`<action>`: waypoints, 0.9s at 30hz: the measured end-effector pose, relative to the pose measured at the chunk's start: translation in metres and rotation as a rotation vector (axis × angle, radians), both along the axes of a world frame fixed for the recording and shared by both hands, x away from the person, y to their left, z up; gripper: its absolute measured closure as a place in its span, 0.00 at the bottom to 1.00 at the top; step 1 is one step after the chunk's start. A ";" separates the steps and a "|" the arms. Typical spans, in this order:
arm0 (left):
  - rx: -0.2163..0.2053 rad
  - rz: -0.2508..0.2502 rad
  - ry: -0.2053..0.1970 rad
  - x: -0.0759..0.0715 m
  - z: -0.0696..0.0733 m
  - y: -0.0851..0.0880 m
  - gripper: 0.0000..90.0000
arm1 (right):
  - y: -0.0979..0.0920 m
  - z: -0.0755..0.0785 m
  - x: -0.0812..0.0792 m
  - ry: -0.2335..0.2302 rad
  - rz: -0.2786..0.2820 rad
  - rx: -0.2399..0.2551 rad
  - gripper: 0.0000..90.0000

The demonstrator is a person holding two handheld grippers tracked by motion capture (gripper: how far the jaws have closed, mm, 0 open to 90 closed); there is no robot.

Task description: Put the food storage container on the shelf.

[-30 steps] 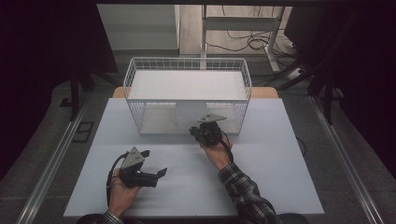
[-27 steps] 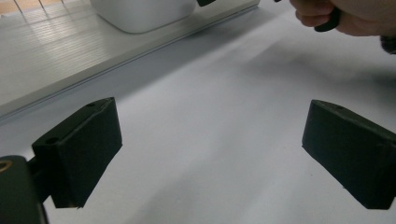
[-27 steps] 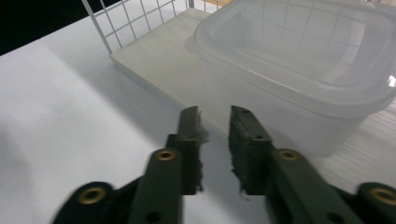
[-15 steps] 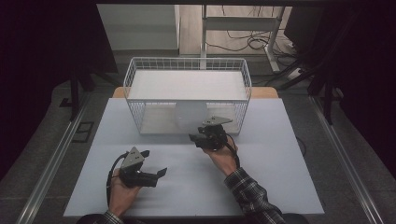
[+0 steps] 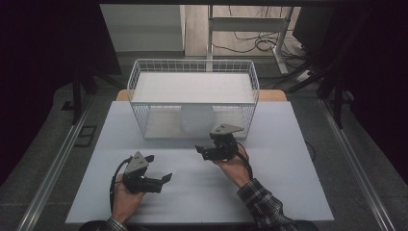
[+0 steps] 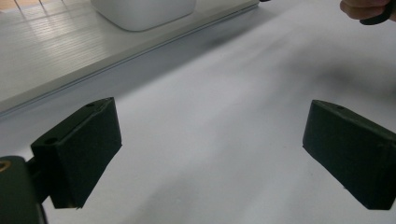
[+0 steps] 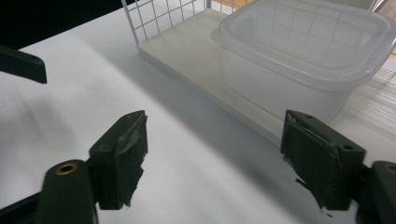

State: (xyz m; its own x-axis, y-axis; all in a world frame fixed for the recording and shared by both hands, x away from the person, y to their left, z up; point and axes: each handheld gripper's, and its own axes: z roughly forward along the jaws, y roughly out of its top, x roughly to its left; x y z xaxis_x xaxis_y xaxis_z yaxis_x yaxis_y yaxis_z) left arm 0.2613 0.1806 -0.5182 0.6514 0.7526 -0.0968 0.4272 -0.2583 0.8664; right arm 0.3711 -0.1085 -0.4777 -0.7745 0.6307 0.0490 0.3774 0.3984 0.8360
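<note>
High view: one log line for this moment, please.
left gripper: open, empty | right gripper: open, empty | container: in basket

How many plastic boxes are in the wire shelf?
1: a clear plastic lidded box sits on the white wire shelf's lower level, near the middle. Others may be hidden.

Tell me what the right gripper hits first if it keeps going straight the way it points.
Probably the clear lidded container on the basket's lower shelf; the open right gripper faces it across bare table. Depth is uncertain.
</note>
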 end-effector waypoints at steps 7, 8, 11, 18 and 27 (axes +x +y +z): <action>0.006 -0.004 0.000 0.000 0.000 -0.001 0.05 | -0.008 0.002 -0.010 -0.003 0.019 0.004 0.16; 0.005 -0.005 0.002 0.000 0.000 -0.001 0.05 | -0.008 0.002 -0.010 -0.003 0.019 0.004 0.16; 0.006 -0.004 0.000 0.000 -0.001 -0.001 0.05 | -0.011 0.002 -0.014 -0.004 0.018 -0.001 0.14; 0.014 -0.011 0.004 0.000 -0.001 -0.002 0.05 | -0.019 -0.001 -0.021 0.003 0.027 -0.005 0.10; 0.030 -0.017 0.005 0.000 -0.002 -0.004 0.05 | -0.027 -0.005 -0.028 0.004 0.020 -0.033 0.06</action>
